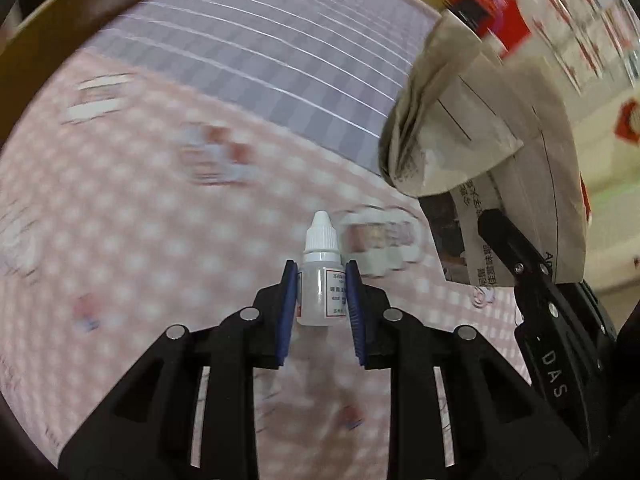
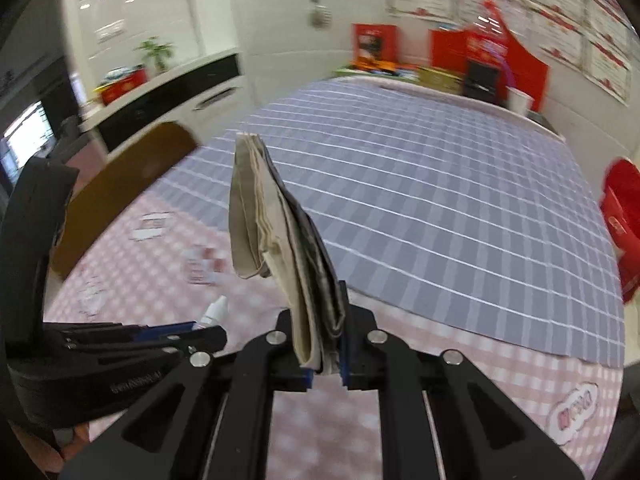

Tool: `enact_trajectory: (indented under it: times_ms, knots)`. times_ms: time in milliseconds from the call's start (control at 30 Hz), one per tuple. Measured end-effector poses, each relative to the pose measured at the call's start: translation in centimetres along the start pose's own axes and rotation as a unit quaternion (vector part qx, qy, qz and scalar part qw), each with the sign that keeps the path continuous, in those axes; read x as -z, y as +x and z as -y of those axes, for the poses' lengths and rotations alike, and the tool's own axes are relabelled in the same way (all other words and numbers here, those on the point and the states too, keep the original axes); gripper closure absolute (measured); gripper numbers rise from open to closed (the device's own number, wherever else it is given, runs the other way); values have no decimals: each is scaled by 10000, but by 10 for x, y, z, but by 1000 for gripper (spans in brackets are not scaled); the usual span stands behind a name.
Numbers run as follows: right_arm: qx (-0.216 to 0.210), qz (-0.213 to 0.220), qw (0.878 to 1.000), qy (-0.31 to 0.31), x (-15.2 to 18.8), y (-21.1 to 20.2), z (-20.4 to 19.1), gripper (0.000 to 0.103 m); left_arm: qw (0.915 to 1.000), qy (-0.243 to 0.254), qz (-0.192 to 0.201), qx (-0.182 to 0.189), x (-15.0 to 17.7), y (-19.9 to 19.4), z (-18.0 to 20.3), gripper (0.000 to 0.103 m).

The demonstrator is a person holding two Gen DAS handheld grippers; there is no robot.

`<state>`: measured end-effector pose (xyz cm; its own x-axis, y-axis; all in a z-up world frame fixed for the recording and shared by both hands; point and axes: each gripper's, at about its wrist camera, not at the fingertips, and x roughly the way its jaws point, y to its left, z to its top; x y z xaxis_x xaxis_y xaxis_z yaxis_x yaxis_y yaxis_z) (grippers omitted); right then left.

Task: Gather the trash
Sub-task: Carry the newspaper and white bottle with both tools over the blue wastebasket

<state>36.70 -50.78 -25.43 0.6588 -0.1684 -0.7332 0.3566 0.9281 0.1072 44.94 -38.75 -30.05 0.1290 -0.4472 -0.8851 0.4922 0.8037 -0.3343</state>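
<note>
While the table (image 1: pixel 120 240) blurs under both cameras, the clamped things stay sharp. At the far left of the left wrist view a brown chair back (image 1: pixel 60 32) curves past the table's edge. On the pink checked cloth (image 1: pixel 132 288) lie smeared scraps of paper (image 1: pixel 216 156), too blurred to tell what they are. At centre the left gripper (image 1: pixel 322 288) has its blue pads pressed on a small dropper bottle (image 1: pixel 321 280): white cap on and pointing away, clear body, printed label; what it holds inside cannot be told. Just right of it on the cloth is a blurred packet (image 1: pixel 380 240). Further right hangs a folded newspaper (image 1: pixel 480 120), clamped in the right gripper (image 1: pixel 496 224).

From the right wrist, the left gripper (image 2: pixel 200 326) and bottle (image 2: pixel 214 312) sit low at left; the right gripper (image 2: pixel 324 344) is closed on the newspaper's (image 2: pixel 272 216) lower fold, its pages standing upward over the grey checked cloth (image 2: pixel 460 220).
</note>
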Motion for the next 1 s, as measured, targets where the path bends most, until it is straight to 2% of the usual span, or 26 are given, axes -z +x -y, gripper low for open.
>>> enact_trajectory:
  times_ms: [167, 267, 433, 567, 633, 767, 833, 1000]
  knots:
    - [-778, 4, 9955, -533, -3, -10, -85, 93, 9957, -729, 439, -365, 29, -58, -76, 79]
    - [-1308, -69, 9869, -940, 8, -18, -150, 93, 9880, -1242, 679, -612, 69, -98, -131, 79]
    - [-2046, -265, 9656, -1582, 44, -42, -253, 93, 9670, -2156, 957, -968, 143, -157, -217, 79]
    - [-2598, -632, 9444, -1916, 92, -59, -335, 93, 9492, -2699, 1062, -1220, 211, -198, -274, 79]
    - [-2682, -734, 9369, -2117, 114, -66, -363, 93, 9381, -3001, 1101, -1333, 248, -218, -301, 79]
    - [-2851, -1232, 9219, -2317, 168, -73, -416, 93, 9260, -3300, 1109, -1457, 297, -239, -330, 79]
    - [-2896, -1457, 9161, -2358, 187, -73, -429, 93, 9199, -3442, 1126, -1507, 325, -251, -346, 79]
    - [-2780, -1905, 9004, -2751, 237, -74, -462, 93, 9063, -3790, 1156, -1471, 356, -261, -371, 79]
